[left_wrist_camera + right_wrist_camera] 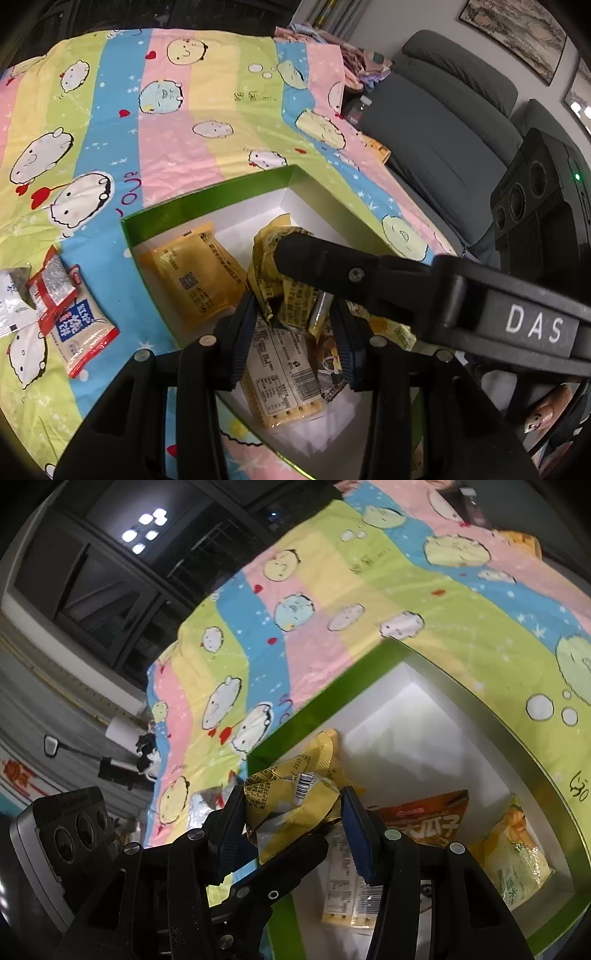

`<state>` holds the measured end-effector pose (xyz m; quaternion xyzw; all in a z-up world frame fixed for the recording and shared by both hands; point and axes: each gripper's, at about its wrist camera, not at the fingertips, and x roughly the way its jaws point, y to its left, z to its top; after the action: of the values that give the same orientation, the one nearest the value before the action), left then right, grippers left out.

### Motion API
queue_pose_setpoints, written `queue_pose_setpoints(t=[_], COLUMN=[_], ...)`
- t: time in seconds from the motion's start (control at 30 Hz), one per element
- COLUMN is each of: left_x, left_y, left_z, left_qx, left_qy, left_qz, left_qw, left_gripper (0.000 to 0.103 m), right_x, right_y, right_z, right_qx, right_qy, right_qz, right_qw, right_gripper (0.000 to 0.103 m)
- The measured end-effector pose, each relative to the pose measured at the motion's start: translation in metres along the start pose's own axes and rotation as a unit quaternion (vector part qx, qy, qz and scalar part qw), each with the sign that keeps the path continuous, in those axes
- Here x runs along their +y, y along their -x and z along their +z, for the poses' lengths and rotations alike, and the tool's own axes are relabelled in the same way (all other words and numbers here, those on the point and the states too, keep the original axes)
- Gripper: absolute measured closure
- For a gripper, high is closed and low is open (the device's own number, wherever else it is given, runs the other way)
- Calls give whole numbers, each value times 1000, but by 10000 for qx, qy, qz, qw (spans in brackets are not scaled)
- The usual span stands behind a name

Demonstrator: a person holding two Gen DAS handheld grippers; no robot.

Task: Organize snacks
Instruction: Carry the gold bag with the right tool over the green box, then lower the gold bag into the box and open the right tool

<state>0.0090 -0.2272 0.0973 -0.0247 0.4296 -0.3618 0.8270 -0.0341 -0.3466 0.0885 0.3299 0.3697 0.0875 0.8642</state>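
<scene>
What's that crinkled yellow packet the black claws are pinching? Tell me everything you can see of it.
The crinkled yellow packet looks like shiny foil or plastic film, crumpled, printed with small dark text and a white barcode patch. The right gripper has its blue-padded fingers closed on its two sides, holding it over the open green-edged box with a white inside. From the left wrist view, the same packet sits above other snacks, with the left gripper open just below it.
</scene>
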Motion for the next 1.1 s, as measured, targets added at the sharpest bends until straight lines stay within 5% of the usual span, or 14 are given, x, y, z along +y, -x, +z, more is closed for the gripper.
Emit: queue_pose_setpoints(t=[0.67,1.1], left_x=[0,12], left_y=[-25,33], left_z=[-3,-14], left_qx=[397,-251], left_qy=[268,210], left_qz=[-59,103], left_qw=[9988,9994], left_gripper=[62,40], right_x=[-24,-5], right_y=[-12,12], right_z=[1,2], right_qx=[234,-332], right_qy=[-364,-89], right_qz=[-339,-621], right_qw=[9985,9975], right_gripper=[50,46])
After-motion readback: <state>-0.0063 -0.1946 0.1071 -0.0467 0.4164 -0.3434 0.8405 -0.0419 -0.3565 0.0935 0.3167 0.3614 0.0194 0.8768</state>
